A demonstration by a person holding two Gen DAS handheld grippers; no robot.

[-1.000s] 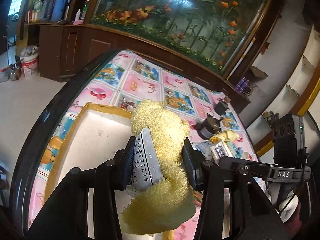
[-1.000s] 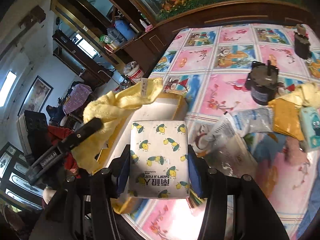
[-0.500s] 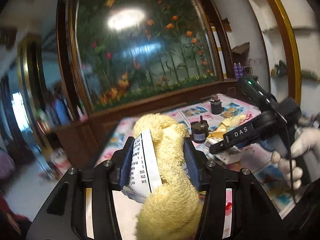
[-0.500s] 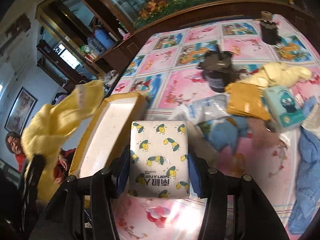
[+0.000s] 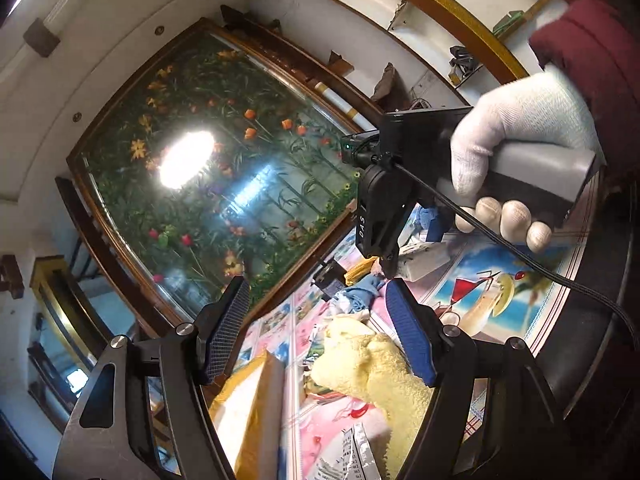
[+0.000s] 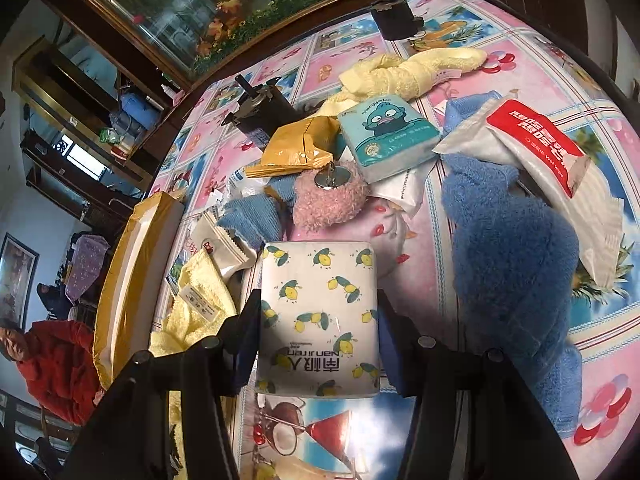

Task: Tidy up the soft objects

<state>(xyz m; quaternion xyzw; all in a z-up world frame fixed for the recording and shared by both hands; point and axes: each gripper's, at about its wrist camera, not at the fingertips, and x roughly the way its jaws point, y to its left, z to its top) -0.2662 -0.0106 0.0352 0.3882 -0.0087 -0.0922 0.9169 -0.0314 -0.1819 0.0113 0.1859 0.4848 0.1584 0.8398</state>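
Far left edge of the table (image 6: 520, 12): a shallow tray (image 6: 132, 264) with a yellow rim and white floor lay along it, nothing visible inside. Just right of the tray, a yellow towel (image 5: 384, 376) with a printed label lay slumped on the patterned cloth.

Left gripper (image 5: 320, 332): jaws were opening, pads apart; the yellow towel sat below and between them, brushing the right-hand pad at most, not pinched. View was heavily rolled.

Right gripper (image 6: 316, 320): clamped on a white tissue pack (image 6: 318, 316) printed with lemons, one pad on each long side, pack held over the near edge of the table. From the left camera, a white-gloved hand (image 5: 520, 136) held that gripper's grey handle, with a dark red sleeve behind it.

Middle of the table, a heap: a blue cloth (image 6: 252, 216), a pink fluffy piece (image 6: 332, 200) with a small metal disc resting on it, a mustard-yellow packet (image 6: 300, 144), and a pale blue tissue pack (image 6: 388, 136) with a cartoon face leaning on the pile. Behind these were two dark round devices.

Toward the far edge was a second yellow towel (image 6: 416, 72), twisted. To the right lay a large blue towel (image 6: 512, 264), bunched, with a red-and-white wet-wipe packet (image 6: 536, 148) lying across its far end.
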